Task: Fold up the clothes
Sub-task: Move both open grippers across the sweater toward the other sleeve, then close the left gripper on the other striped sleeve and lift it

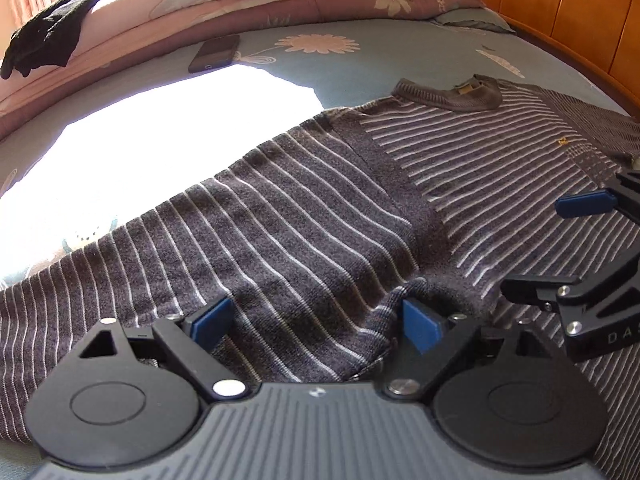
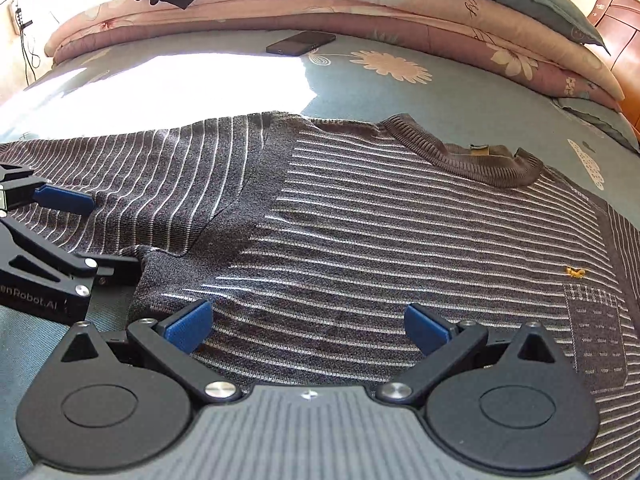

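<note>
Dark phone (image 2: 301,43) on blue floral bedsheet (image 2: 392,92), far side; folded pink quilts (image 2: 360,4) behind; black garment (image 1: 52,36) draped on quilts, far left; wooden headboard (image 1: 580,12) right

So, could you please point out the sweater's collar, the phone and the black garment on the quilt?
sweater's collar (image 2: 468,162): right wrist view, on the ribbed front band.
phone (image 2: 301,43): right wrist view, middle of its dark face.
black garment (image 1: 52,36): left wrist view, on its bunched middle.

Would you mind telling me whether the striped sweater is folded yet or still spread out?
Spread out: the striped sweater lies flat on the bed, collar up, one sleeve stretched sideways.
</note>
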Action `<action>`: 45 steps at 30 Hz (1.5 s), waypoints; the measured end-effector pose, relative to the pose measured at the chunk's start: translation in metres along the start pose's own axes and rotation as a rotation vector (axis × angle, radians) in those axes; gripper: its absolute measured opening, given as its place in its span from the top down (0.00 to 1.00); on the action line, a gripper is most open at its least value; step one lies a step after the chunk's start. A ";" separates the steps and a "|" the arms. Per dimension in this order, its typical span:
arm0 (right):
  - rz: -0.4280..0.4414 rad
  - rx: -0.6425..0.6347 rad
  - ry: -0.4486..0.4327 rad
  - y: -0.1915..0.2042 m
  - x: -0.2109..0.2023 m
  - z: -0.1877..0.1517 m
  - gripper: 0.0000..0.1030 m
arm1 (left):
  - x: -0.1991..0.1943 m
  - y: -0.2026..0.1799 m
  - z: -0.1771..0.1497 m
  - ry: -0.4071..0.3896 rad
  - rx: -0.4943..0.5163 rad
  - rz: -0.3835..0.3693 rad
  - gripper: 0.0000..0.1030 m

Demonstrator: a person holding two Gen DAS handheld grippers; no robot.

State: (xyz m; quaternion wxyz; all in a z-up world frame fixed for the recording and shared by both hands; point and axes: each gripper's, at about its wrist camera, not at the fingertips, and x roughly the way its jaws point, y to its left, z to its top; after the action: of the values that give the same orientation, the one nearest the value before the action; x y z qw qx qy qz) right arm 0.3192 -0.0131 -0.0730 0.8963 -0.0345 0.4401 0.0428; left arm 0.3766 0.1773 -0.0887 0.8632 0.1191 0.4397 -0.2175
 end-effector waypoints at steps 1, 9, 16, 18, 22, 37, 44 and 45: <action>0.002 -0.002 -0.008 0.000 -0.001 0.000 0.00 | -0.003 0.007 -0.002 0.012 -0.012 -0.007 0.12; 0.022 0.009 -0.044 0.003 -0.004 0.014 0.00 | -0.021 0.042 -0.016 0.054 -0.132 0.020 0.12; 0.043 0.022 -0.051 0.005 -0.005 0.019 0.00 | -0.036 0.044 -0.031 0.076 -0.499 -0.239 0.27; 0.049 0.026 -0.053 0.006 -0.005 0.021 0.00 | -0.029 0.050 -0.048 0.097 -0.736 -0.347 0.31; 0.044 0.042 -0.043 0.002 -0.005 0.016 0.00 | -0.016 0.055 -0.077 0.055 -0.998 -0.372 0.33; 0.070 0.090 -0.047 -0.002 -0.009 0.012 0.00 | 0.004 0.059 -0.097 -0.211 -1.332 -0.407 0.68; 0.152 0.074 -0.079 0.001 -0.019 0.009 0.00 | -0.015 0.068 -0.073 -0.197 -1.168 -0.281 0.97; 0.162 0.055 -0.082 0.003 -0.019 0.010 0.04 | -0.018 0.071 -0.070 -0.199 -1.148 -0.273 0.97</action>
State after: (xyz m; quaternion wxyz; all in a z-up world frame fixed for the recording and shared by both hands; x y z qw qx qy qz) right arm 0.3145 -0.0105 -0.0518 0.9077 0.0277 0.4054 0.1045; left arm 0.3521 0.2717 -0.1140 0.7909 -0.4449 0.4152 -0.0642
